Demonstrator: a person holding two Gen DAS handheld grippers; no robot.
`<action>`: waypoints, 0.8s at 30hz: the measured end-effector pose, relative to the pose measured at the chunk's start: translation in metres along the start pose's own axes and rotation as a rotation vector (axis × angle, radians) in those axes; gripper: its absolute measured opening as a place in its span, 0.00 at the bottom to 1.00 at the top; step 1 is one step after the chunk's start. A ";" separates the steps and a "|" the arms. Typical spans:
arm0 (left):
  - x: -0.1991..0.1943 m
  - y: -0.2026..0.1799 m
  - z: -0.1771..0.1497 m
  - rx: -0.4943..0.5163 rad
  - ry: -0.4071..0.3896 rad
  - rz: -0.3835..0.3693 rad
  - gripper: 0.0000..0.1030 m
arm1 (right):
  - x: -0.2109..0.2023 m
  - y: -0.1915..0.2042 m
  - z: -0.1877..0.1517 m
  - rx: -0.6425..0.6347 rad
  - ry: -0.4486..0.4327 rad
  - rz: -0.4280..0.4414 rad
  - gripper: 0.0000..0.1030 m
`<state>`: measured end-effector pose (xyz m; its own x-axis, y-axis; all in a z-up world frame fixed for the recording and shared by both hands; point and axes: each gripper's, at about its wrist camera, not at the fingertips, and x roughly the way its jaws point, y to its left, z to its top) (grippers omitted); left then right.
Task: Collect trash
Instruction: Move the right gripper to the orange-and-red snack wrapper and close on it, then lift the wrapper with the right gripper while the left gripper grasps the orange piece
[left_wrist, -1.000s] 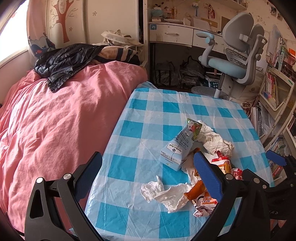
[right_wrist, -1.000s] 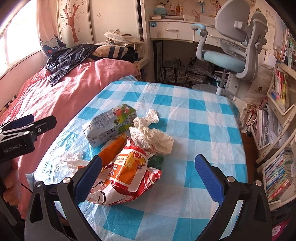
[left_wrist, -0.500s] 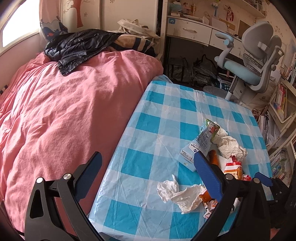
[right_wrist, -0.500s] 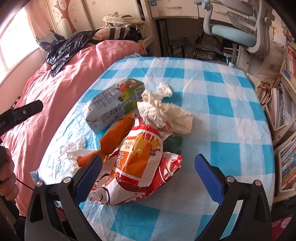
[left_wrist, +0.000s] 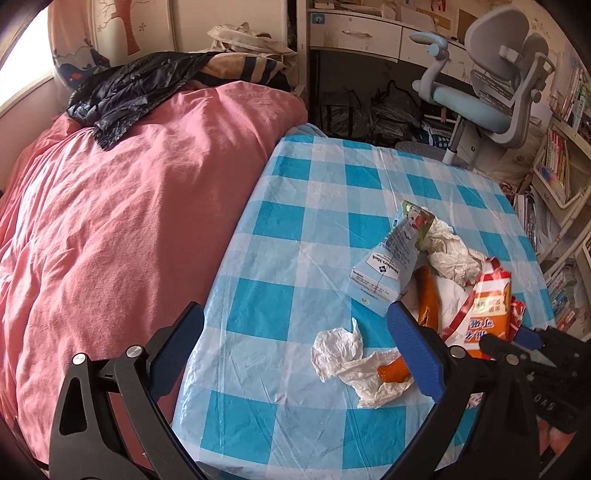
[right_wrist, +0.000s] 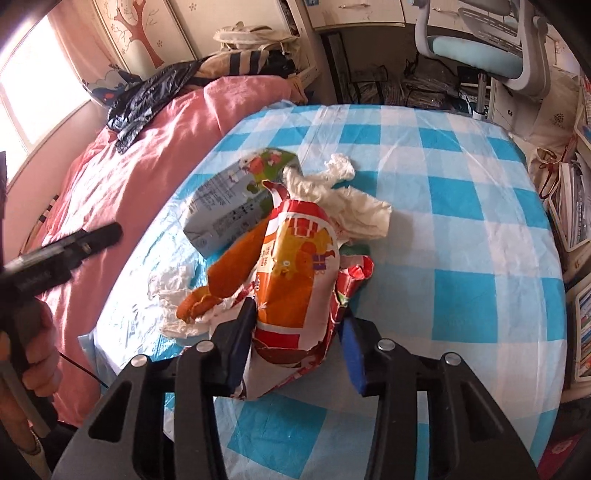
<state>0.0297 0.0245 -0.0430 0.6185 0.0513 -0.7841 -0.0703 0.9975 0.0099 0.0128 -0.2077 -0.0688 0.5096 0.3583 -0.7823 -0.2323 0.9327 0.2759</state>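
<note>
A pile of trash lies on the blue-checked table (right_wrist: 461, 240): an orange-red snack bag (right_wrist: 295, 266), a grey milk carton (right_wrist: 229, 206), crumpled white tissue (right_wrist: 343, 199) and an orange wrapper (right_wrist: 232, 266). My right gripper (right_wrist: 295, 332) straddles the near end of the snack bag, its jaws closing, both pads pressed against the crinkled bag. My left gripper (left_wrist: 295, 339) hangs open over the table's left edge with nothing between its fingers. A flat white tissue (left_wrist: 343, 350) lies just left of its right finger. In the left wrist view the snack bag (left_wrist: 487, 306) stands by the carton (left_wrist: 388, 266).
A pink bed (left_wrist: 129, 221) butts against the table's left side, with a black jacket (left_wrist: 129, 88) on it. A grey-blue office chair (left_wrist: 498, 92) and a desk stand beyond the far edge. Bookshelves (left_wrist: 557, 166) line the right. A hand (right_wrist: 33, 350) holds the left gripper.
The right jaws went from wide open to closed around the snack bag, and the bag's near end has crumpled up. Both grippers sank toward the table.
</note>
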 end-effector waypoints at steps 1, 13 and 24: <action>0.002 -0.004 -0.002 0.017 0.007 -0.002 0.93 | -0.004 -0.004 0.001 0.011 -0.013 0.004 0.42; 0.023 -0.044 -0.013 0.146 0.049 -0.057 0.93 | -0.021 -0.042 0.001 0.088 -0.033 0.030 0.40; 0.051 -0.088 -0.011 0.218 0.050 -0.064 0.59 | 0.008 -0.033 -0.006 0.053 0.084 0.064 0.22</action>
<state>0.0588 -0.0615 -0.0901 0.5760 -0.0094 -0.8174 0.1422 0.9858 0.0888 0.0194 -0.2356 -0.0873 0.4238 0.4144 -0.8054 -0.2167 0.9098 0.3541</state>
